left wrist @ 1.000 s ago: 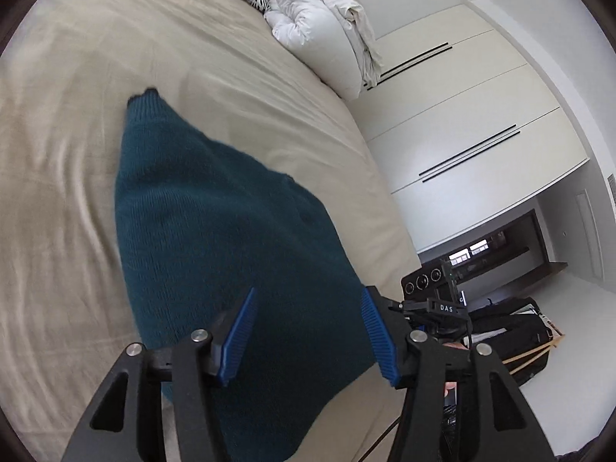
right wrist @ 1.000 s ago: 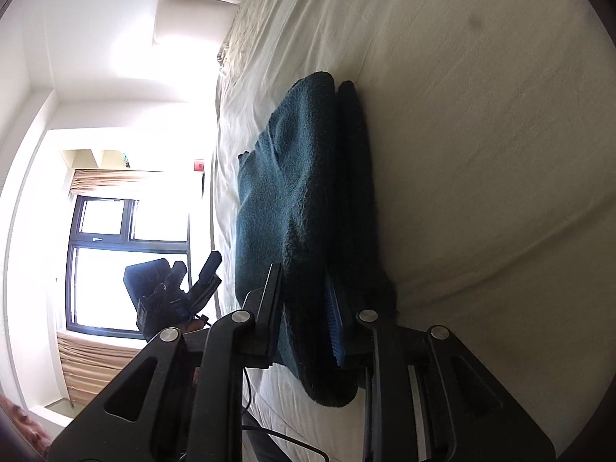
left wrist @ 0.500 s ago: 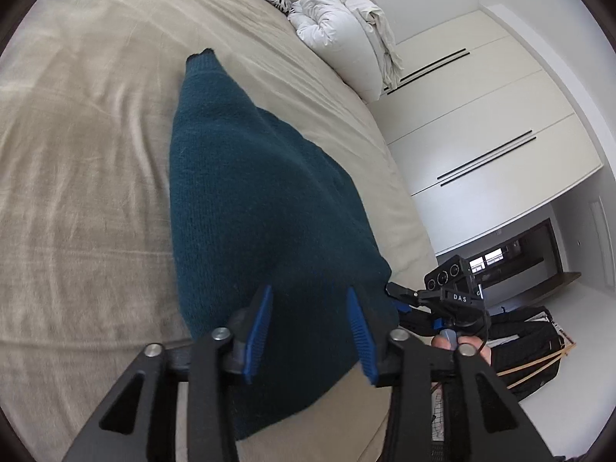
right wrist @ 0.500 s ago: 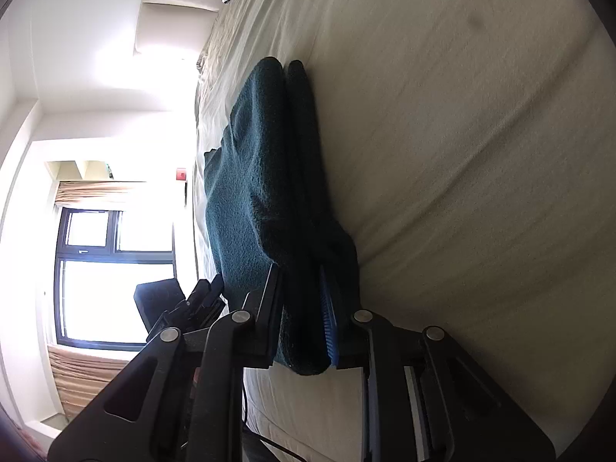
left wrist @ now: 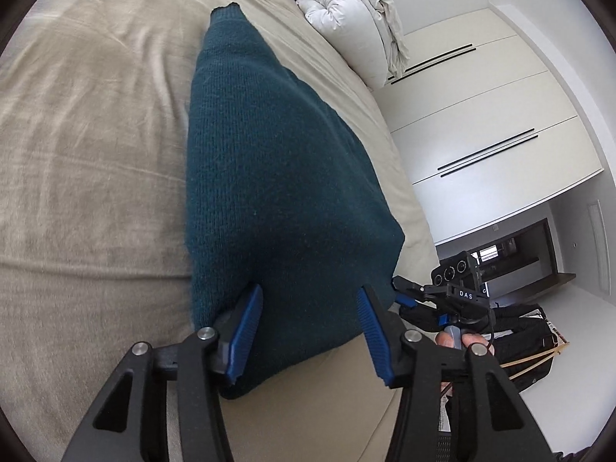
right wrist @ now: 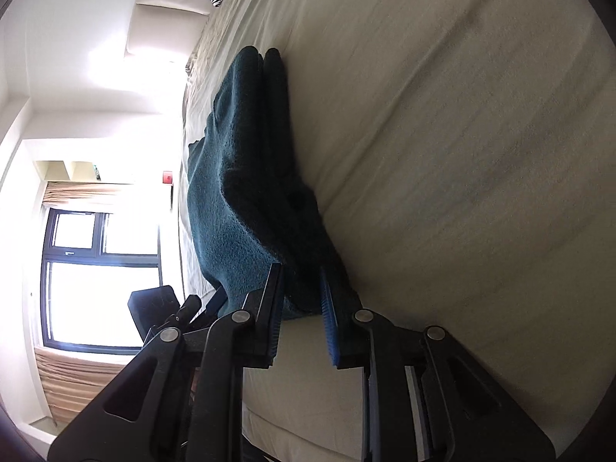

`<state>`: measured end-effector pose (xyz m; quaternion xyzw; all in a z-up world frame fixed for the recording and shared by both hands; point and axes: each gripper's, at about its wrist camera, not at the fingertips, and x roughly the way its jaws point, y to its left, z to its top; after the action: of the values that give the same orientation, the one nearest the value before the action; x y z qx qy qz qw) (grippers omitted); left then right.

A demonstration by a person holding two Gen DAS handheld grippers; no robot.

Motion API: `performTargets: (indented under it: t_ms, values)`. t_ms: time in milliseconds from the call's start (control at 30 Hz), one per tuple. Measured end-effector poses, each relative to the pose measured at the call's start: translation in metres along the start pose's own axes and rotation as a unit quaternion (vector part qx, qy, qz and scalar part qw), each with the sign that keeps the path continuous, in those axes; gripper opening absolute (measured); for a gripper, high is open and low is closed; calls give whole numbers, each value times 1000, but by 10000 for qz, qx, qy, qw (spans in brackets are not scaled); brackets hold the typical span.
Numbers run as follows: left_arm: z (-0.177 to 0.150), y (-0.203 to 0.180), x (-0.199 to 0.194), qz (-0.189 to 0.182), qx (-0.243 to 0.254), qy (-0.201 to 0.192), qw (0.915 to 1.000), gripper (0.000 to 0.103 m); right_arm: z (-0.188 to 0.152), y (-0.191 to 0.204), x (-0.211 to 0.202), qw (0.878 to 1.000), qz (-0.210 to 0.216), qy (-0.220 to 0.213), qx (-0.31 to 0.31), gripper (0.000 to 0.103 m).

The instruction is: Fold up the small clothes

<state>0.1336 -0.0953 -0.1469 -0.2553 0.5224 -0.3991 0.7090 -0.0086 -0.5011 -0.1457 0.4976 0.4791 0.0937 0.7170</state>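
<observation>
Wide bare beige bed (left wrist: 88, 161) stretches left of the folded teal sweater (left wrist: 277, 177), which lies lengthwise near the bed's right edge, its narrow far end pointing at the white duvet (left wrist: 358, 23). The left tool (left wrist: 308, 327) stands about half open, straddling the sweater's near edge; whether its pads press the knit I cannot tell. Right of it, past the sweater's corner, the bed drops off toward the white wardrobe (left wrist: 481, 115). In the right wrist view the right tool (right wrist: 302, 308) is nearly closed, pinching the sweater's doubled near edge, with open bed to its right.
</observation>
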Motion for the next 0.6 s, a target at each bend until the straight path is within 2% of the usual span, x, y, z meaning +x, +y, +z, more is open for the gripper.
performTargets:
  t_ms: [67, 100, 167, 267, 367, 433, 500, 533, 600]
  values:
    - [1, -10, -3, 39, 35, 3, 10000, 56, 2, 5, -9, 9994, -312, -125, -105, 18]
    - [5, -16, -5, 32, 111, -37, 9999, 56, 4, 7, -18, 9991, -317, -249, -105, 18]
    - [13, -25, -18, 20, 248, -260, 9994, 67, 10, 17, -34, 9985, -174, -454, -242, 18]
    - [35, -25, -29, -171, 163, -490, 9985, 74, 23, 48, -36, 9965, 228, -459, -667, 19]
    - [56, -19, -13, -45, 61, -408, 9991, 74, 39, 81, -1, 9937, 406, -127, -1036, 19]
    - [61, -16, -3, -2, 55, -365, 9993, 74, 47, 91, 26, 9928, 370, 81, -1136, 19]
    - [61, -16, 3, 57, 130, -381, 9992, 74, 57, 82, 49, 9944, -57, 153, -1042, 19]
    - [60, -15, 3, 17, 139, -400, 9991, 74, 60, 73, 56, 9949, -110, 182, -988, 18]
    - [59, -10, 0, -106, 149, -419, 9990, 74, 66, 54, 56, 9966, 252, 130, -773, 12]
